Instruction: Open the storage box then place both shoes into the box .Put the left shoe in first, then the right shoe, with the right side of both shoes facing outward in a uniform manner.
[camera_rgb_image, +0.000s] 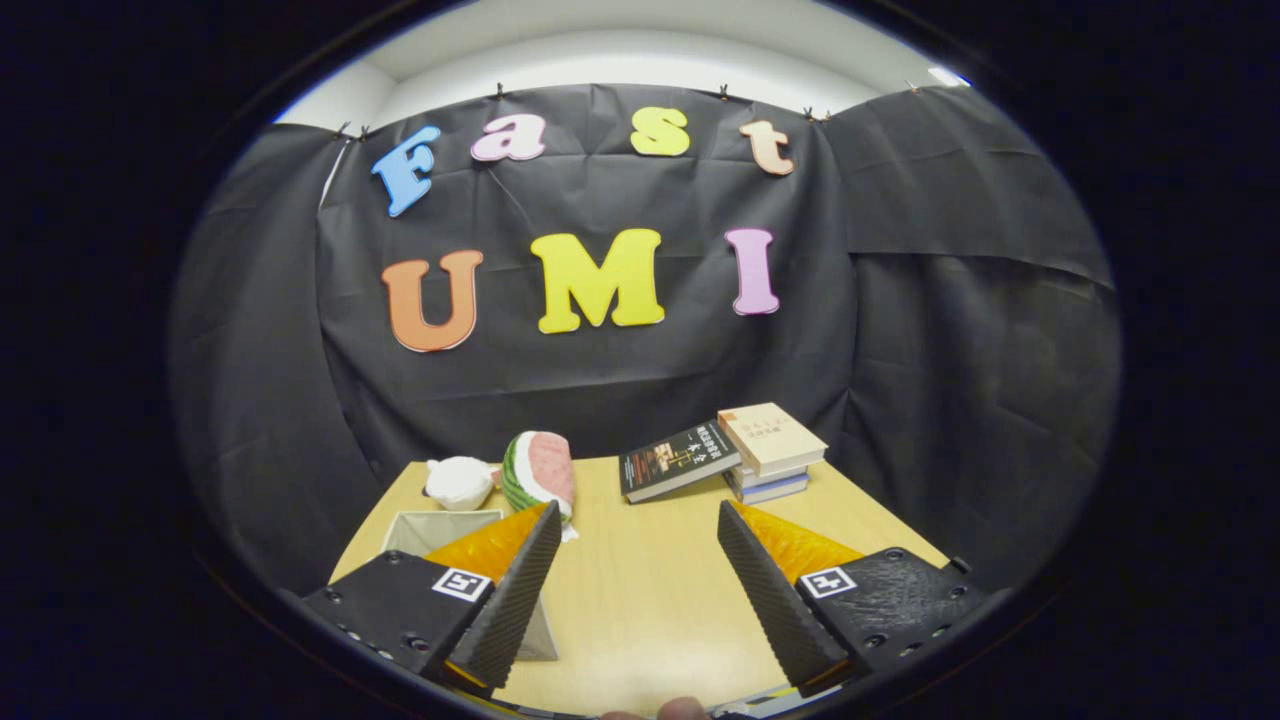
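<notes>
Now: fingers (635, 585) spread wide, gripping nothing, above desk (650, 580).
Storage box (440, 528) sits behind the left finger, top apparently open; shoes unseen. Approach squarely, avoiding plush toys (520, 475).

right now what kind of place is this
Probably a small recording booth, not a home: black cloth wall behind a wooden table holding books, a plush watermelon and an open box. The tool is open over the table.
</notes>
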